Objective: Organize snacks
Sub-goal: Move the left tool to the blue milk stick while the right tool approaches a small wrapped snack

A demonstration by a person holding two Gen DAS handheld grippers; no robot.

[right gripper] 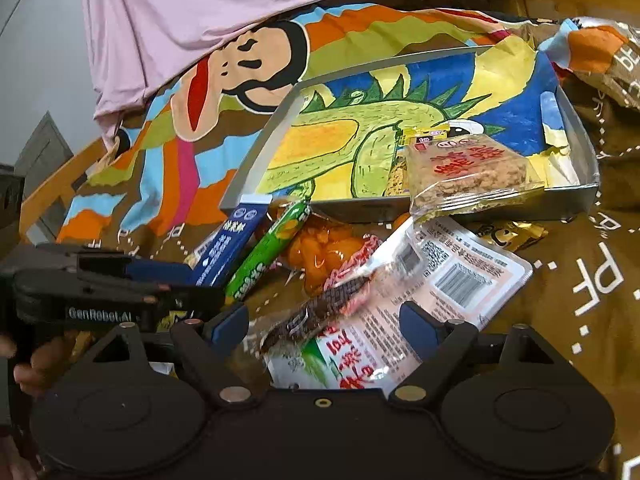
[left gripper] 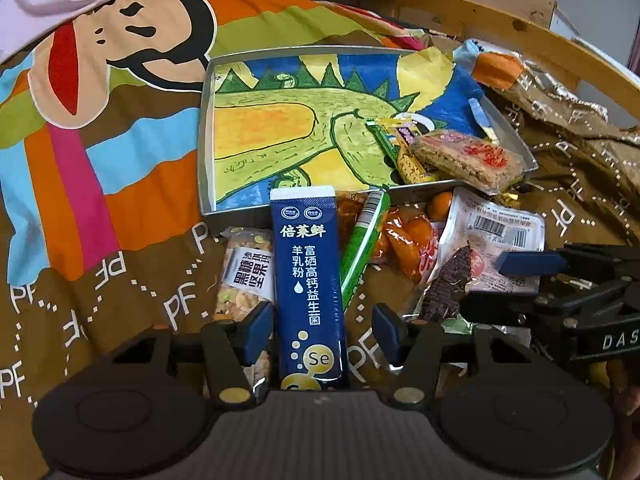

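The snacks lie in a loose heap on a brown printed bedcover (left gripper: 132, 308), just in front of the near wall of a shallow metal tray (left gripper: 205, 128) lined with a dinosaur drawing.

Foremost is a dark blue stick sachet (left gripper: 308, 280), lying lengthwise with its top end at the tray wall. It sits between the blue pads of the left gripper (left gripper: 320, 332); the pads stand clear of its edges, with a visible gap on the right side, so the jaws are apart and not pressing.

Touching the sachet's left edge is a clear nut bar packet (left gripper: 244, 276). To its right lies a green tube-shaped sweet (left gripper: 362, 248), then a bag of orange pieces (left gripper: 404, 244), then a white pouch with barcodes (left gripper: 492, 240) carrying a dark wrapped bar (left gripper: 448, 284) on top.

The right gripper (right gripper: 326, 326) straddles that dark bar and the white pouch. Its pads stand wide on either side; the view is blurred here, but no pad appears to touch, so it reads as unclosed and empty.

Inside the tray, at its right near corner, rests a grain cake in clear wrap (right gripper: 472, 172), overhanging the wall, with a few small wrapped sweets (left gripper: 404, 148) beside it.

A pink cloth (right gripper: 208, 12) lies beyond the bedcover.
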